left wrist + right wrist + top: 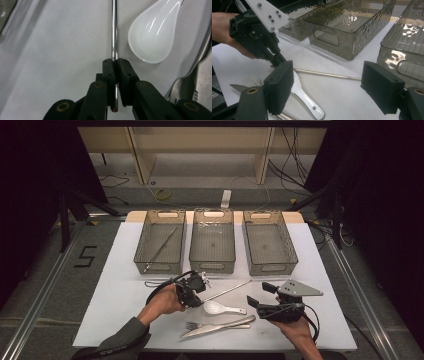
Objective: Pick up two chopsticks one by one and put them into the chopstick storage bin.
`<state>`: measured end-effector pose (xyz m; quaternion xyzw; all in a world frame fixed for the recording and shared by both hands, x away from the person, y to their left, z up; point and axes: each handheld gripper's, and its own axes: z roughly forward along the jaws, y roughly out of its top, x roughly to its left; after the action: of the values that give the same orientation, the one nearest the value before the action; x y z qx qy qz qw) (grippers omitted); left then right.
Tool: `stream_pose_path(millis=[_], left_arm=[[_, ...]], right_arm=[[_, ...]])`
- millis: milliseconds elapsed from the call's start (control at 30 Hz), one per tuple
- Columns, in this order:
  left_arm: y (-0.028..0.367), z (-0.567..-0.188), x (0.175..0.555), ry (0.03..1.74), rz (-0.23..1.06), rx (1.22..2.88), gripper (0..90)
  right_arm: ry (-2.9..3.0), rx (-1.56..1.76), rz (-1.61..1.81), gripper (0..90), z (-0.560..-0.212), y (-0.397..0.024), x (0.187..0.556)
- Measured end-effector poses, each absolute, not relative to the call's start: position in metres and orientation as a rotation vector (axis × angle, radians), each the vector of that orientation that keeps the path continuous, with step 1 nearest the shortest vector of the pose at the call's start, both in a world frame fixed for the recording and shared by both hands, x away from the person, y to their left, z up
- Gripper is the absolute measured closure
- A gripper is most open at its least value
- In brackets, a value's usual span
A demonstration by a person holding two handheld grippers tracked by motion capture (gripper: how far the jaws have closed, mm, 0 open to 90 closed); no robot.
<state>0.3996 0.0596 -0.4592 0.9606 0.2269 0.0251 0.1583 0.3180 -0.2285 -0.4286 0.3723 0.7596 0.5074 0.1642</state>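
L gripper (pixel 115 65) has its jaws clamped narrow on a thin metal rod (pixel 114 32), pads pressing it from both sides; in the left gripper view the rod runs straight up betw. the fingertips (pixel 109 71), a short end poking out behind the pads and the long part stretching away over the white mat (pixel 120 270). In the high view the L gripper (pixel 200 292) sits near the mat's middle, just in front of the centre bin (pixel 212 240), w/ the rod slanting up-right from it toward the gap betw. centre and right bin (pixel 270 242). The rod's far end lies on the mat; can't tell if the gripped end is lifted. White ceramic spoon (pixel 220 308) lies just beside the rod on the near side, not touching it. Knife (pixel 220 325) and fork (pixel 200 325) lie closer to the mat's front edge. R gripper (pixel 261 294) hovers near the front-right part of the mat, jaws wide apart w/ nothing betw. them; in the right gripper view its two black pads (pixel 279 86) frame the rod and spoon handle farther off. Left bin (pixel 160 242) holds another thin rod (pixel 161 249), lying diagonally.
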Motion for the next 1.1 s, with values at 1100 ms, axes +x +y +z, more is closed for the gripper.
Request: stream_pose_path(millis=[1100], left_arm=[[0.112, -0.353, 0.401, 0.707, 0.219, 2.410, 84.3]], right_arm=[[2.167, 1.078, 1.443, 27.2, -0.430, -0.229, 0.319]])
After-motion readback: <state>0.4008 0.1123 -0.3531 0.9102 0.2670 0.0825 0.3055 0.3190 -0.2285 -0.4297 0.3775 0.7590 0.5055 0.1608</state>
